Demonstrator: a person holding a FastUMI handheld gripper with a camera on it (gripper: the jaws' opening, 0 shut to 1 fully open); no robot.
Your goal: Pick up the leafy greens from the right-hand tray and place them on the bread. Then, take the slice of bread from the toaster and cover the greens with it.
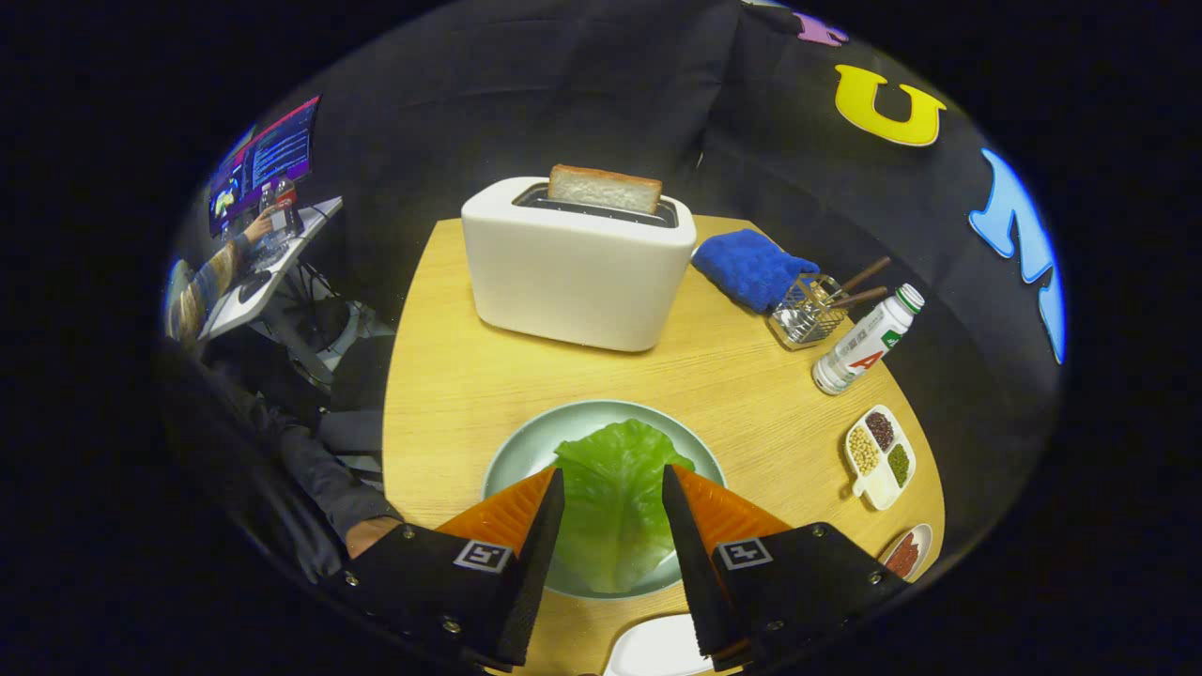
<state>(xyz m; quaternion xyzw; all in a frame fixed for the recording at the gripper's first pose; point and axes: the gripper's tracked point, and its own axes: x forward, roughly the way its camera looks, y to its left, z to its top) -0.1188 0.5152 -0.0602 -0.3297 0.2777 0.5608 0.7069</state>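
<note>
So the lettuce (615, 507) is down, gripper (612, 483) spread wide above it, next grab the toaster (575, 272) slice (604, 189).

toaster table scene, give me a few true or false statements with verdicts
1. A slice of bread stands in the slot of the white toaster. True.
2. The gripper is shut on the lettuce leaf. False: its fingers are spread open, with the leaf lying between them on the pale green plate.
3. The blue cloth lies beside the toaster. True.
4. The white bottle stands upright on the plate. False: it lies tilted on the wooden table, near the wire basket.
5. The divided dish holds beans or grains of different colours. True.
</note>
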